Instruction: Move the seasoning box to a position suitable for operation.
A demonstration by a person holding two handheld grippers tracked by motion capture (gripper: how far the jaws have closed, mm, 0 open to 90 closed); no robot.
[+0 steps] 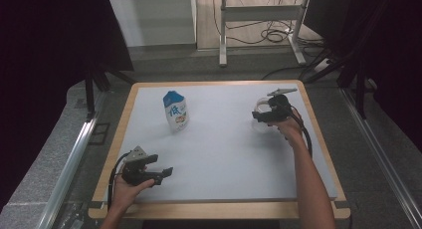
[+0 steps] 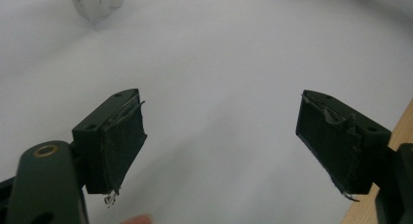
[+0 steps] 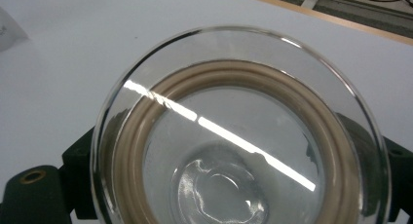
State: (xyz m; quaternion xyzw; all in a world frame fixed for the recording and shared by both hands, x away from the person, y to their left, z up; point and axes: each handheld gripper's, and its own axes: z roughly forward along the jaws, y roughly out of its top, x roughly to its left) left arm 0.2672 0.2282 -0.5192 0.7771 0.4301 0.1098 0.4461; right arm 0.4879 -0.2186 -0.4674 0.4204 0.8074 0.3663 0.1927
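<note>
Hand-held gripper on the right (image 1: 264, 115), black and blocky, sits at the far right of the desk (image 1: 224, 159) with its jaws clamped on either side of a clear glass lid (image 3: 241, 131). That lid is round and glossy, with a beige sealing ring inside its rim and a moulded glass knob at its centre. Its white, matte desk top is edged in pale wood. Farther left stands a blue-and-white pouch (image 1: 174, 111) with printed characters, well apart from both hands. Nothing lies between it and the lid. Near the front left edge, the left hand-held gripper (image 1: 164, 173) hovers with its worn, padded jaws wide apart and empty.
</note>
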